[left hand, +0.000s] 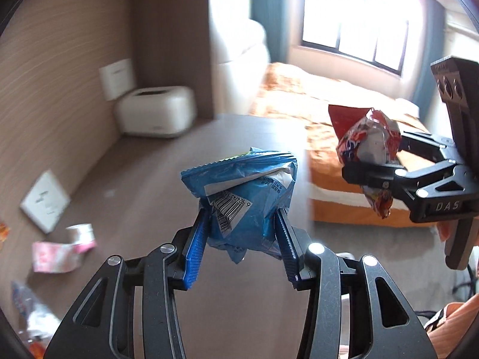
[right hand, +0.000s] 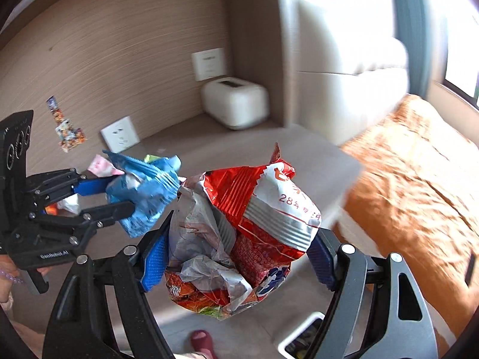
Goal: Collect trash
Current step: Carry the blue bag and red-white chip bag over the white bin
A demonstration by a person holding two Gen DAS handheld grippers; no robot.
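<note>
Only the right wrist view shows a red slipper (right hand: 202,341) on the floor. Both wrappers hang above the desk (left hand: 143,161) — blue wrapper (left hand: 242,197) pinched by the left gripper (left hand: 244,239), red wrapper (right hand: 239,239) squeezed inside the right gripper (right hand: 239,257).

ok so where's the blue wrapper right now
The blue wrapper is clamped in the left tool, held above the desk; in the right wrist view it sits left of the red bag.
</note>
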